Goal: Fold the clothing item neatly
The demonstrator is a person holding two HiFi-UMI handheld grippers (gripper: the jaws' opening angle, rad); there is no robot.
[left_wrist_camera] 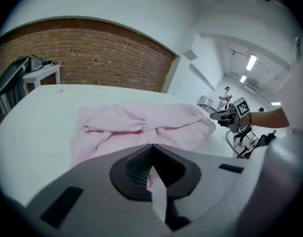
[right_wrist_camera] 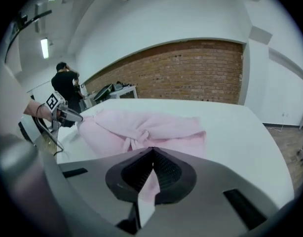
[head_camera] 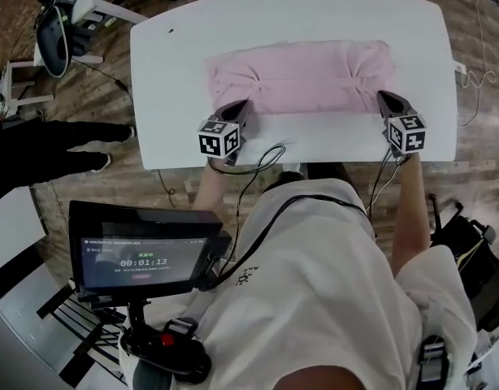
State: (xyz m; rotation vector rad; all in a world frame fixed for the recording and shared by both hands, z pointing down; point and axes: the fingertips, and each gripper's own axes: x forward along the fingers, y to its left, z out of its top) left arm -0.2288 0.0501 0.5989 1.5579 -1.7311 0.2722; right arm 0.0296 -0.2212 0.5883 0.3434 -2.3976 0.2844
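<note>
Two pinches on pink cloth [head_camera: 302, 71], L gripper [head_camera: 240, 106] jaws shut on near-left edge, R gripper [head_camera: 386, 98] same near-right, cloth bunched on white surface [head_camera: 172, 80]

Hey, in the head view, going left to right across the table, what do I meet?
left gripper, shut on the cloth's left end → pink garment → right gripper, shut on its right end → white cable

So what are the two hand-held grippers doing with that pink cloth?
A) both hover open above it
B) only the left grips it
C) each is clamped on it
C: the pink cloth shows pinched between the shut jaws of both the left hand-held gripper and the right hand-held gripper.
</note>
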